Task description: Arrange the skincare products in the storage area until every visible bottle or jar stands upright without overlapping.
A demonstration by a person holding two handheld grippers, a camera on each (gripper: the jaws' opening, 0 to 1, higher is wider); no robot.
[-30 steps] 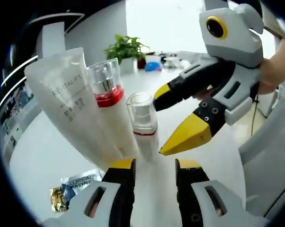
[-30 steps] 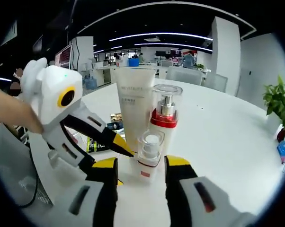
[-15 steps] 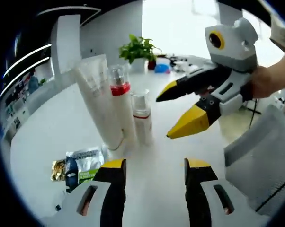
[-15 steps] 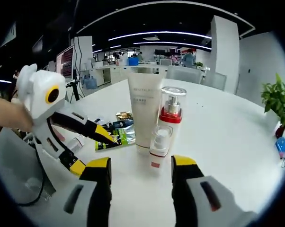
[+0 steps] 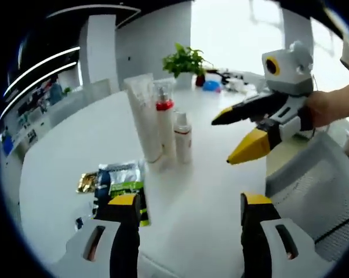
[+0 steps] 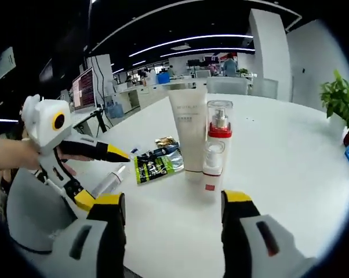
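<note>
White tube, red-collared pump bottle, small pump bottle upright, clustered on white counter. Sachets just beside tube. Left gripper jaws apart, holding nothing; right gripper likewise, both short of tube.

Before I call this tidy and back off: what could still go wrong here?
The white tube, red-collared pump bottle and small pump bottle stand crowded together, so a nudge to one could topple the rest. A clear tube lies flat by the sachets, so not everything stands yet. Both claws, left and right, are open and empty.
</note>
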